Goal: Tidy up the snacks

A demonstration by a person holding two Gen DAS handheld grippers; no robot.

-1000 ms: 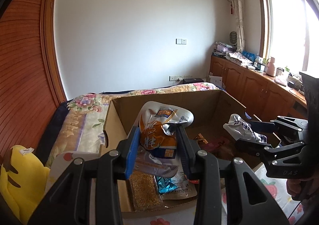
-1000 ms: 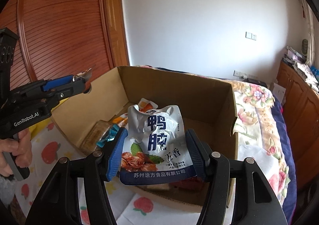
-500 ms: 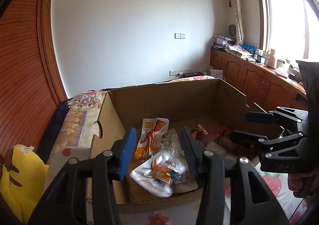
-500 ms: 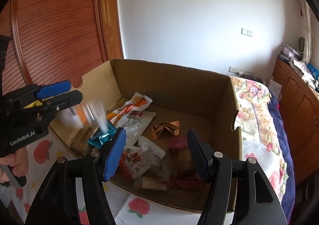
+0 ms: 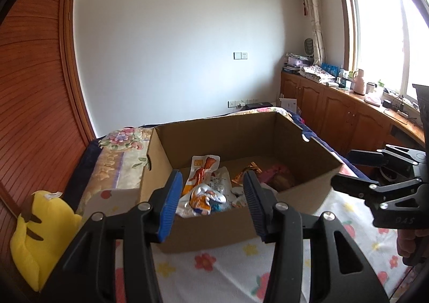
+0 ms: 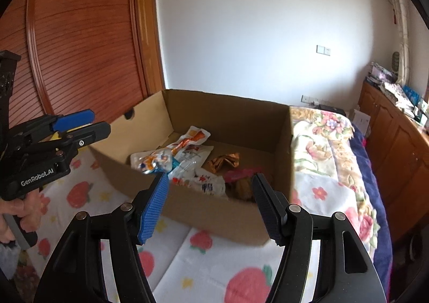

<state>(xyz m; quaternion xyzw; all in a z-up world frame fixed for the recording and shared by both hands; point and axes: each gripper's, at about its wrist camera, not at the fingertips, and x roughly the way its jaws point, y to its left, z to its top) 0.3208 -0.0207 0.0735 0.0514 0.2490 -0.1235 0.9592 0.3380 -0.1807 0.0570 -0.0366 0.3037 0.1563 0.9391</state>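
Note:
An open cardboard box (image 5: 214, 225) (image 6: 214, 211) stands on the bed and holds several snack packets. A crumpled silver-orange packet (image 5: 201, 199) (image 6: 152, 162) lies near its front left. A white packet with blue lettering (image 6: 206, 182) lies beside it. An orange-white sachet (image 5: 202, 168), a gold wrapper (image 5: 250, 168) and a pink wrapper (image 5: 276, 171) lie further in. My left gripper (image 5: 211, 176) (image 6: 102, 121) is open and empty, in front of the box's near wall. My right gripper (image 6: 210, 179) (image 5: 340, 168) is open and empty too, off the box's right front corner.
The box rests on a cloth printed with flowers and strawberries (image 5: 214, 262) over a floral bedcover (image 6: 329, 136). A yellow plush toy (image 5: 40, 227) lies at the left. A wooden wardrobe (image 6: 80, 34) flanks the left, and low cabinets (image 5: 335, 120) run under the window at the right.
Both grippers opened and let go of their packets, which dropped into the box. Both then drew back from the box, so it looks smaller and further away.

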